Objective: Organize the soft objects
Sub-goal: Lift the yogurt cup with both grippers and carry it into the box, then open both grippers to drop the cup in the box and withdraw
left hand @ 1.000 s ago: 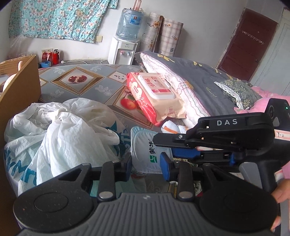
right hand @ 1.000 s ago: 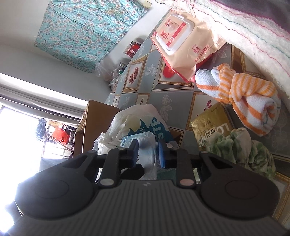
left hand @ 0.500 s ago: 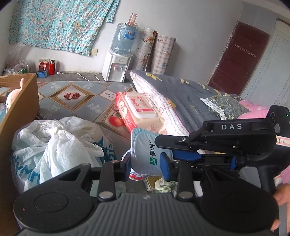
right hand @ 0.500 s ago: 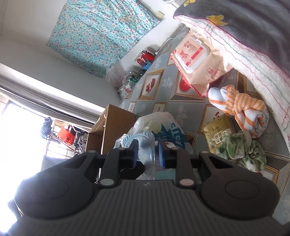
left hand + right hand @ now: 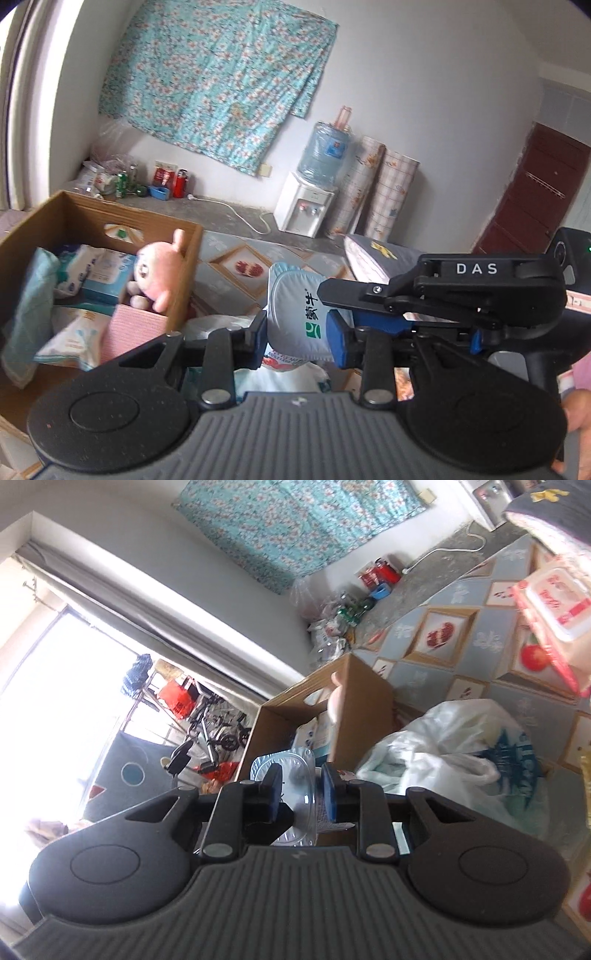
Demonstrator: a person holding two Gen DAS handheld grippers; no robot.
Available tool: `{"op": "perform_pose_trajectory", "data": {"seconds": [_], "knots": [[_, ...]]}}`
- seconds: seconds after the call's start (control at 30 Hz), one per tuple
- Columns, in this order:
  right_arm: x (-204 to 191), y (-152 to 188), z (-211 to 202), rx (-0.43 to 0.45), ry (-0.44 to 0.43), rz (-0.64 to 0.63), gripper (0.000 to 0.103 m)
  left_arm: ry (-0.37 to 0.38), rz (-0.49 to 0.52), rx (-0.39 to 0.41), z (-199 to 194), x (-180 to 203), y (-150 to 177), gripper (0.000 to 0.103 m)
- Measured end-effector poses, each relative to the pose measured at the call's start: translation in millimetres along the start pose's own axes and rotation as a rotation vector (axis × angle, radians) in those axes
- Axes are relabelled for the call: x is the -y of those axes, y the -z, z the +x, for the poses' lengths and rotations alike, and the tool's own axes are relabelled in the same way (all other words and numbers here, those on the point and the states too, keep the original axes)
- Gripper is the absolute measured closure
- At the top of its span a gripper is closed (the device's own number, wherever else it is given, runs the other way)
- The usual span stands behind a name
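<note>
A pale blue soft milk pouch [image 5: 295, 314] with green print is held up in the air. Both grippers grip it: my left gripper [image 5: 297, 334] is shut on its lower part, and my right gripper [image 5: 301, 792] is shut on it from the right side, its black body [image 5: 461, 299] crossing the left wrist view. The pouch shows translucent between the right fingers [image 5: 291, 775]. A brown cardboard box [image 5: 184, 266] stands to the left, holding a pink plush toy [image 5: 159, 269], tissue packs [image 5: 92, 266] and a teal cloth [image 5: 29, 314].
A white plastic bag [image 5: 454, 746] lies on the patterned mat beside the box. A red wipes pack [image 5: 554, 602] lies further off. A folded grey quilt [image 5: 376, 254], a water dispenser [image 5: 306, 206] and a dark red door [image 5: 535, 195] are behind.
Both grippers have lifted the pouch well above the mat and swung left toward the cardboard box, whose inside now shows. The wipes pack and towels have dropped out of the left view.
</note>
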State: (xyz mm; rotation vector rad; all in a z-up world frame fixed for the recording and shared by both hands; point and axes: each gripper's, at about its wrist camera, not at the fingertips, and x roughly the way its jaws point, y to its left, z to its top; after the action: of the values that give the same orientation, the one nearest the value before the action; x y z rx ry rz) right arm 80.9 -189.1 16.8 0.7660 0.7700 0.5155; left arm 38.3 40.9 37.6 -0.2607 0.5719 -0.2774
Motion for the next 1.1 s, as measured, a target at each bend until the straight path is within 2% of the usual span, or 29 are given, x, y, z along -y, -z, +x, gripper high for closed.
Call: {"op": "perform_pose_trajectory", "data": {"seconds": [0.13,0.3,0.5,0.63,0.83,1.1], "knots": [[-45.0,4.3,64.9,-0.122,-0.052,-0.037,0.081,-0.128,-0.059,0.020,-21.7,-47.8,-17.4,0.069],[-83.5,18.7,150.6,-0.298,-0.096,-0.026,0.081,-0.277,-0.147,-0.006,-41.1,-117.0,-30.0,0.069],[-100.8,50.1,237.0,-0.499,-0.063,0.023,0.081,-0.369,-0.277,-0.107,-39.0,-194.5,-22.9,0.070],[-98.1,65.6,272.9,-0.594,-0.026,0.055,0.080,-0.399,-0.336,-0.161,-35.4,-228.3,-9.0,0.070],[-83.6,83.7,308.6,-0.680,0.036,0.077,0.080,-0.429,-0.365,-0.230,-25.7,-250.7,10.1,0.070],[-81.6,96.2,325.9,-0.687,0.061,0.061,0.080,-0.444,-0.316,-0.236,-19.2,-255.6,12.1,0.069]]}}
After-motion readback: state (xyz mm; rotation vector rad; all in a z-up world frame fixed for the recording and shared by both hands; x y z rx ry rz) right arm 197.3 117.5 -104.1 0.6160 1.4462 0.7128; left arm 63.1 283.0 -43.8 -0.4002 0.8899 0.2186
